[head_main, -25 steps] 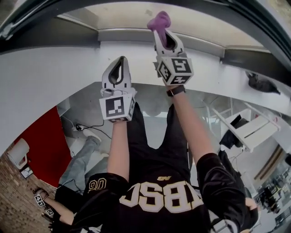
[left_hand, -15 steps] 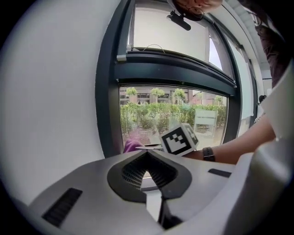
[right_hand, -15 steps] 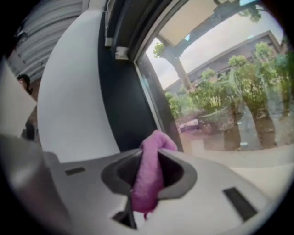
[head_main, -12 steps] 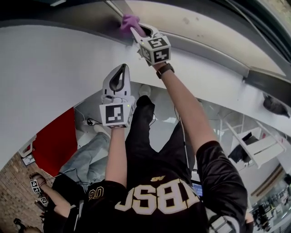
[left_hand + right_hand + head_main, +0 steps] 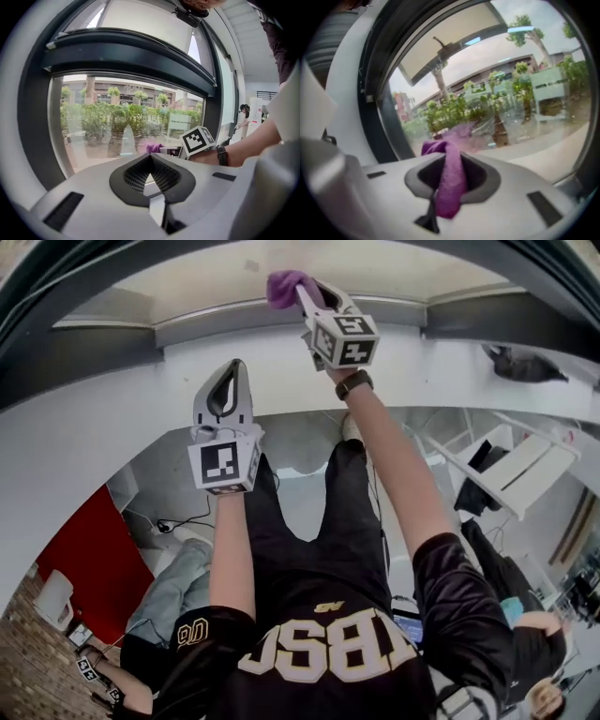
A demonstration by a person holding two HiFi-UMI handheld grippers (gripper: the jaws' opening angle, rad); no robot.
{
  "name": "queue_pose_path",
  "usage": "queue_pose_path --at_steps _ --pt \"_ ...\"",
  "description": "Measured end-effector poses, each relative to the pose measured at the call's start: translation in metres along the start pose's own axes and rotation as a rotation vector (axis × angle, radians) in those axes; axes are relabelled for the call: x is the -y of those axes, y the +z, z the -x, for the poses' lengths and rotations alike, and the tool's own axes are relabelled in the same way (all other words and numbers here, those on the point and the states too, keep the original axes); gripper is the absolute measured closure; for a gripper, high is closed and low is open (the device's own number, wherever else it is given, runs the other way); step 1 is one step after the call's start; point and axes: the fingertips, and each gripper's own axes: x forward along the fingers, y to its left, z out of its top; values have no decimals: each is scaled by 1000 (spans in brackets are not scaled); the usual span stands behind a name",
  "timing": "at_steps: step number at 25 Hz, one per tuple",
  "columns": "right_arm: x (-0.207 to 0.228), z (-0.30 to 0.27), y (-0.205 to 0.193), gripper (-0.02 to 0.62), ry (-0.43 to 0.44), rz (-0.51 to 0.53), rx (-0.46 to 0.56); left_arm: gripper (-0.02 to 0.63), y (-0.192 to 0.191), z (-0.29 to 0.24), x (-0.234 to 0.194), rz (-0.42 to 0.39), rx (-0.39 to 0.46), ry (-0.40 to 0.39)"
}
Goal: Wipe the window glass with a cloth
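A purple cloth (image 5: 289,285) is clamped in my right gripper (image 5: 302,292) and pressed against the window glass (image 5: 403,266) at the top of the head view. In the right gripper view the cloth (image 5: 450,176) hangs out of the shut jaws, its bunched end touching the glass (image 5: 515,103). My left gripper (image 5: 228,376) is held lower and to the left, short of the glass, its jaws together with nothing in them. The left gripper view looks along those jaws (image 5: 150,158) at the glass (image 5: 112,126), with the cloth (image 5: 153,148) and the right gripper's marker cube (image 5: 197,140) beyond.
A dark window frame (image 5: 140,56) runs round the pane, with its left post (image 5: 386,126) near the cloth. A white wall band (image 5: 112,437) lies below the glass. Other people (image 5: 164,592) and a white rack (image 5: 516,474) show in the room behind.
The right gripper has slid the cloth rightward from the frame's left edge onto the open pane. The left gripper has swung to face the glass more squarely.
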Motion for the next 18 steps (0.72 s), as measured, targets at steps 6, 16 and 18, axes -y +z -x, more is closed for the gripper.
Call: queue_pose_path --at_steps 6,16,18 --pt "195 120 13 515 -305 -164 101 588 -6 -62 136 -2 14 -153" --pt "270 177 20 515 -471 -299 176 588 2 -87 197 -17 28 -219" --pt "248 164 14 515 -439 -300 154 588 3 -81 178 -8 24 -197"
